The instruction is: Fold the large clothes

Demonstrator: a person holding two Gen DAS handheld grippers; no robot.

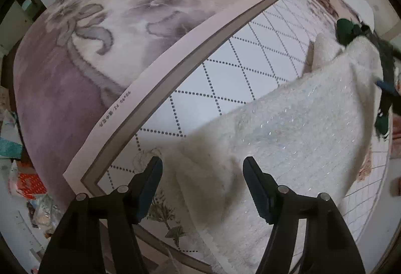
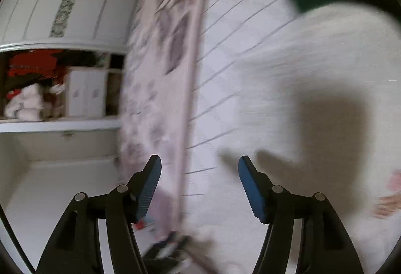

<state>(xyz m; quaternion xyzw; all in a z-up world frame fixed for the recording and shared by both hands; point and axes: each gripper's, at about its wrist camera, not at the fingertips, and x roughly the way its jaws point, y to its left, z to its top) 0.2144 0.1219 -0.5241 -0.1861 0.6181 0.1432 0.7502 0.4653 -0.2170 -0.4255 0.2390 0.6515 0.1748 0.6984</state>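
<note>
White sweater (image 1: 288, 128) lies on the quilted mat (image 1: 225, 68), long axis toward its far right corner. Left gripper (image 1: 201, 168), jaws apart, straddles the near end. Right gripper (image 2: 199, 168), apart, empty, beside it

A home bedroom is being shown: a floral blanket (image 1: 105, 31) is being seen ahead, a clothes-filled white wardrobe (image 2: 62, 3) to the left.

"90x90" printed on mat border (image 1: 120, 108)
</note>
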